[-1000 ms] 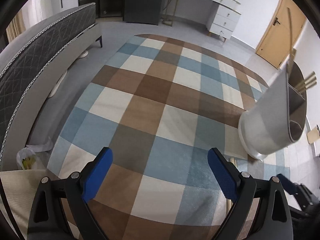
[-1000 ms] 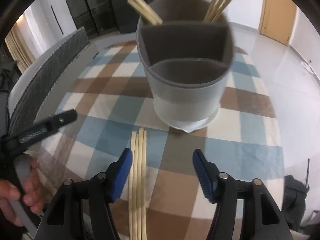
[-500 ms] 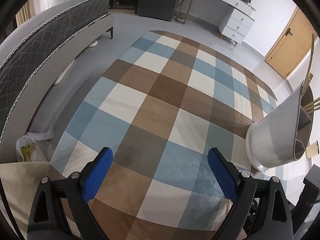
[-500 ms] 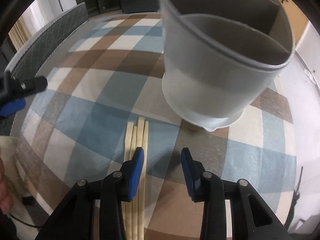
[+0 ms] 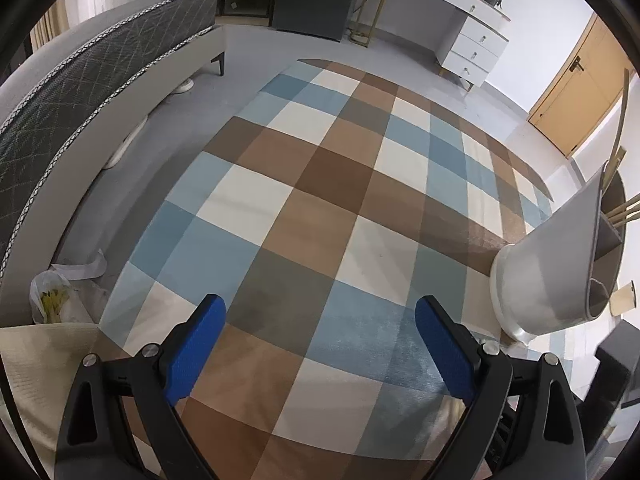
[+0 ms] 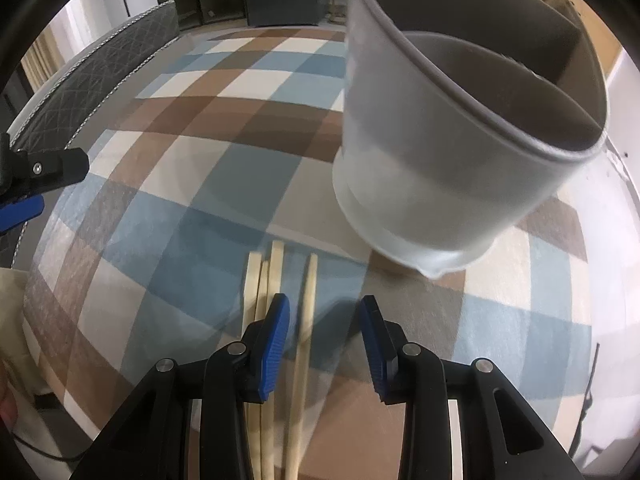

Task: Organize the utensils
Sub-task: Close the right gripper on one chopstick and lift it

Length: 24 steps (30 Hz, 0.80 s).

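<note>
Now right gripper [image 6: 324,344] jaws apart, straddling one chopstick [image 6: 306,320], long axis along fingers; three others just left. Left gripper [image 5: 320,352] wide apart, empty, farther off.

Checked rug [image 5: 320,208], grey bed [image 5: 80,92], white dresser [image 5: 464,28], wooden door [image 5: 576,104]

Matt grey plastic holder [image 6: 440,168]; pale wooden chopsticks [image 6: 276,276]; woven checked cloth [image 5: 320,200]; tool pads [image 5: 196,344] of ribbed blue rubber.

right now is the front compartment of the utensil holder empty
Cannot tell fully: the front compartment of the utensil holder shows only bare walls; its bottom is hidden.
</note>
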Motion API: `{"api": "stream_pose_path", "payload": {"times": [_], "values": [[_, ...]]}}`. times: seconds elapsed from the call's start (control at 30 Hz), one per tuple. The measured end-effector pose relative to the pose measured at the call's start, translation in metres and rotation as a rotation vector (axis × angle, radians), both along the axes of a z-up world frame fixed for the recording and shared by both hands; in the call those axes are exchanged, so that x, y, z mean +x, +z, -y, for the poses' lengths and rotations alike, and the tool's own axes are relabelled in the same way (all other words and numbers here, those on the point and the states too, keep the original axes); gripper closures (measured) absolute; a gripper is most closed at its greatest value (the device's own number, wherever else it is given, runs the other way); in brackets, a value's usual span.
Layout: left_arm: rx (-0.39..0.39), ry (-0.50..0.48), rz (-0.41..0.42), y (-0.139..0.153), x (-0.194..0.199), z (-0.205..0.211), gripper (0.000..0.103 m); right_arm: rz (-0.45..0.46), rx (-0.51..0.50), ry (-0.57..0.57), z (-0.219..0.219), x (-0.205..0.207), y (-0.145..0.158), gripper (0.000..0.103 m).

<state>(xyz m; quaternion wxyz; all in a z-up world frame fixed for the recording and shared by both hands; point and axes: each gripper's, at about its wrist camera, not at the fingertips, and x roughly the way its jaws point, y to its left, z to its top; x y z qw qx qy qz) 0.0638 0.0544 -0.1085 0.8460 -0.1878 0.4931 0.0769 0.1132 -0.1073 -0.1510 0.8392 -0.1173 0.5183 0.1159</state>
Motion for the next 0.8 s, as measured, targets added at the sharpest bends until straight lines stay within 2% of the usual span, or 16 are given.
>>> {"api": "stream_pose_path", "payload": {"times": [0.07, 0.17, 0.2, 0.47, 0.8], "values": [[0.018, 0.008, 0.023, 0.005, -0.002, -0.001, 0.010, 0.017, 0.013, 0.006, -0.004, 0.003, -0.001, 0.070], [0.052, -0.004, 0.050, 0.010, -0.002, 0.002, 0.010, 0.028, 0.023, 0.023, -0.010, 0.005, 0.000, 0.087], [0.061, -0.009, 0.054, 0.011, -0.002, 0.004, 0.010, 0.029, 0.025, 0.029, -0.012, 0.005, 0.000, 0.098], [0.080, -0.022, 0.060, 0.012, 0.000, 0.008, 0.010, 0.042, 0.096, -0.008, -0.010, 0.012, 0.004, 0.099], [0.103, -0.076, 0.067, 0.009, -0.005, 0.028, 0.010, 0.120, 0.283, -0.143, 0.027, 0.007, 0.038, 0.099]]}}
